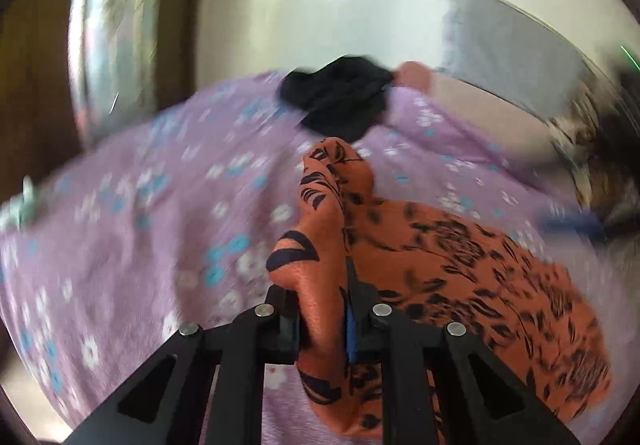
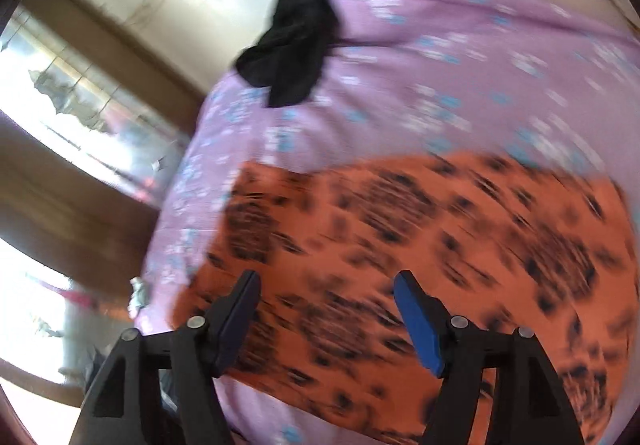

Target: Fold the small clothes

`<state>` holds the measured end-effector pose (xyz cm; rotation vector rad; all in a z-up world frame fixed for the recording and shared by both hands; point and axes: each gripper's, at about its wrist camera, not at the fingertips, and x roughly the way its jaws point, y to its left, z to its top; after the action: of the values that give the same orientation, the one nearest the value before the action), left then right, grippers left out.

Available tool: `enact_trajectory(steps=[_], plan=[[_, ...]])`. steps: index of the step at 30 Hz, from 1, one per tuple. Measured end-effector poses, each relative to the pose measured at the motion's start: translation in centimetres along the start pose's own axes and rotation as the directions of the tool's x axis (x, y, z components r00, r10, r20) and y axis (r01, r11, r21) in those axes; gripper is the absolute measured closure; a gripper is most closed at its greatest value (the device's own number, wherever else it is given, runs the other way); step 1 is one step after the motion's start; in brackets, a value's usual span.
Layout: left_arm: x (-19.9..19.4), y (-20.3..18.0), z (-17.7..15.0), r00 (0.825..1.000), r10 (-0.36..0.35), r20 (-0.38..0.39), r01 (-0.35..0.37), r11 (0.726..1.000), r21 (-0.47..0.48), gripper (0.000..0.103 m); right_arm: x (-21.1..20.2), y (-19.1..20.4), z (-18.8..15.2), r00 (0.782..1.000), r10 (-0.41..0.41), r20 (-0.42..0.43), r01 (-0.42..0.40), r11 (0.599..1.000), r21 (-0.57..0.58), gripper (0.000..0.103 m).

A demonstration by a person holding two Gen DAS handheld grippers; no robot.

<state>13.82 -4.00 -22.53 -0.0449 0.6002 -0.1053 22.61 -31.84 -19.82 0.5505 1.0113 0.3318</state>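
Scene: an orange cloth (image 1: 460, 257) with a black print is spread on a lilac floral sheet (image 1: 140, 205); a black garment (image 1: 340, 97) is bunched on the sheet farther off.

Left gripper (image 1: 322, 329): its jaws are closed on a raised fold of the orange cloth, which is bunched between the pads and rises ahead of them in a ridge.

Right gripper (image 2: 326, 309): its jaws are spread wide with nothing between them; it is held above the flat part of the orange cloth (image 2: 400, 245), and contact cannot be judged through the blur.

Cloth position: from the left jaws the cloth runs forward and off to the right, where most of it is laid flat; from the right jaws it lies directly beneath and ahead.

Long axis: in the right view the cloth is stretched broadly from left to right across the jaws; the far edge is seen against the lilac sheet (image 2: 440, 65), the near edge is hidden under the gripper.

Nearer gripper: the lifted edge is already taken by the left; the free flat part is nearer the right.

Black garment (image 2: 292, 57): well apart from both grippers, untouched at the sheet's far side.

Step, as judged: a fold of the orange cloth is under way, and a second hold by the right would probably be needed.

Risk, as judged: the thin fabric could slip from a one-sided grip.
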Motion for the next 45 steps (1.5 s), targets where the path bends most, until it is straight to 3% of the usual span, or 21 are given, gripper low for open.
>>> enact_trajectory(steps=[4,7,13,16,19,20,21,22,24,27,30,32,35,41,43,45], plan=[[-1.0,-2.9,-0.5,0.999,-0.03,0.039,0.025,0.992,0.127,0.088,3.2,5.2,4.3,0.995,0.029,-0.095,-0.037,0.995,-0.088,0.029],[-1.2,-3.8,-0.9,0.998,-0.051,0.043,0.043,0.985,0.17,0.089,6.0,7.1,6.4,0.985,-0.022,-0.172,-0.001,0.991,-0.132,0.029],[-1.0,-4.3,-1.1,0.998,-0.049,0.032,0.042,0.982,0.185,0.089,11.9,6.7,8.1,0.94,-0.176,-0.294,0.134,0.979,-0.156,0.029],[-1.0,-4.6,-1.5,0.999,-0.043,0.031,0.036,0.979,0.2,0.089,13.9,6.7,8.3,0.934,-0.189,-0.302,0.151,0.978,-0.144,0.029],[-1.1,-4.9,-1.8,0.999,-0.041,0.034,0.033,0.977,0.212,0.089,16.0,7.6,8.3,0.908,-0.238,-0.344,0.187,0.967,-0.175,0.029],[-1.1,-4.9,-1.8,0.999,-0.04,0.036,0.031,0.976,0.213,0.089,16.4,7.9,8.3,0.911,-0.248,-0.33,0.191,0.962,-0.196,0.033],[-1.2,-4.9,-1.8,0.999,-0.039,0.036,0.03,0.976,0.214,0.089,16.7,8.3,8.2,0.913,-0.253,-0.319,0.183,0.955,-0.235,0.06],[-1.2,-4.9,-1.8,0.998,-0.04,0.038,0.031,0.977,0.21,0.089,16.9,8.8,8.1,0.913,-0.261,-0.315,0.175,0.945,-0.276,0.078],[-1.4,-4.8,-1.8,0.998,-0.054,0.039,0.045,0.978,0.203,0.089,16.6,9.1,7.7,0.917,-0.283,-0.282,0.181,0.924,-0.337,0.085],[-1.9,-5.0,-1.8,0.995,-0.093,0.043,0.082,0.975,0.205,0.089,14.8,8.5,7.1,0.936,-0.286,-0.207,0.194,0.907,-0.374,0.087],[-3.3,-5.9,-1.8,0.985,-0.162,0.066,0.143,0.962,0.234,0.089,10.8,6.6,6.9,0.973,-0.197,-0.118,0.148,0.931,-0.333,0.087],[-4.5,-6.9,-1.8,0.97,-0.231,0.076,0.204,0.944,0.261,0.089,7.2,4.7,6.5,0.988,-0.146,-0.043,0.126,0.94,-0.317,0.087],[-5.9,-9.1,-1.4,0.938,-0.342,0.059,0.313,0.907,0.281,0.089,3.0,2.1,6.0,0.993,-0.116,0.032,0.12,0.948,-0.296,0.087],[-6.4,-18.7,-1.2,0.824,-0.561,-0.081,0.556,0.771,0.31,0.089,-4.1,-6.0,5.4,0.979,-0.144,0.144,0.176,0.954,-0.243,0.087],[-5.8,-21.5,-1.5,0.797,-0.591,-0.124,0.597,0.742,0.305,0.089,-5.7,-9.8,5.4,0.974,-0.166,0.154,0.193,0.963,-0.187,0.087],[-5.0,-23.9,-2.3,0.784,-0.598,-0.164,0.617,0.723,0.311,0.089,-6.7,-13.9,5.2,0.971,-0.177,0.161,0.2,0.97,-0.136,0.088]])
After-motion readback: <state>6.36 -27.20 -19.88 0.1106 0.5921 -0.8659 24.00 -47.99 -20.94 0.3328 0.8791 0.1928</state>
